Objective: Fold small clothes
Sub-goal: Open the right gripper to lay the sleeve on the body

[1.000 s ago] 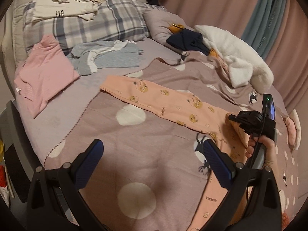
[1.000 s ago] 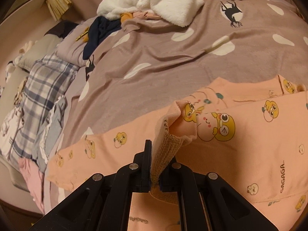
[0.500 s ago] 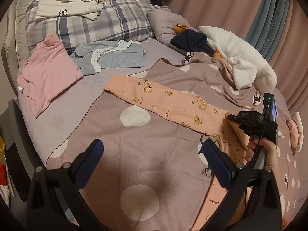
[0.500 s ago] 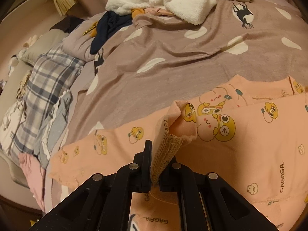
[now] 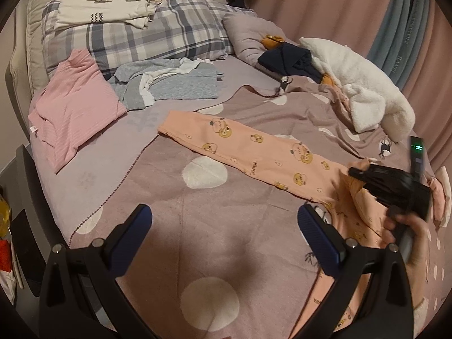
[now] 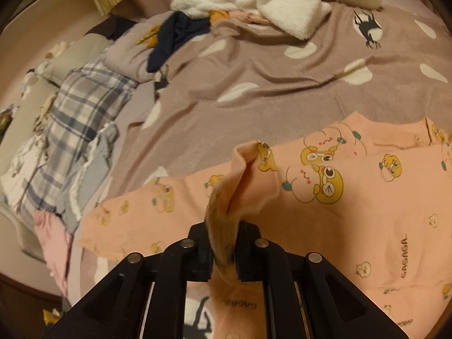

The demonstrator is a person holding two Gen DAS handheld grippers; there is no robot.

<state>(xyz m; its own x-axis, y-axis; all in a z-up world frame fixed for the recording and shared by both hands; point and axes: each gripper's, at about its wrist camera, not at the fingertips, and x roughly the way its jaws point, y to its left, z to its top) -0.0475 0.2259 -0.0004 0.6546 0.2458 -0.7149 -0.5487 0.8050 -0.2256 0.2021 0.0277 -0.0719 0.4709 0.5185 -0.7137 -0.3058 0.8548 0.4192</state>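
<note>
A peach garment with yellow cartoon prints (image 5: pixel 254 149) lies spread across the mauve spotted blanket (image 5: pixel 214 243), one long sleeve or leg stretched toward the upper left. My right gripper (image 6: pixel 223 248) is shut on a ribbed cuff of the garment (image 6: pixel 223 220) and lifts a fold of it above the rest of the garment (image 6: pixel 367 212). In the left wrist view the right gripper (image 5: pixel 356 173) shows at the right, held by a hand. My left gripper (image 5: pixel 223 223) is open and empty above the blanket, short of the garment.
A pink top (image 5: pixel 70 107), grey clothes (image 5: pixel 169 84), a plaid pillow (image 5: pixel 135 34) with white folded clothes (image 5: pixel 99 11) lie at the head of the bed. A white fleece (image 5: pixel 364 90) and navy cloth (image 5: pixel 288 59) lie at the far right. The bed edge is at left.
The left gripper has moved toward the head of the bed, still open. The right gripper keeps its grip on the cuff and has drawn the garment a little along the blanket.
</note>
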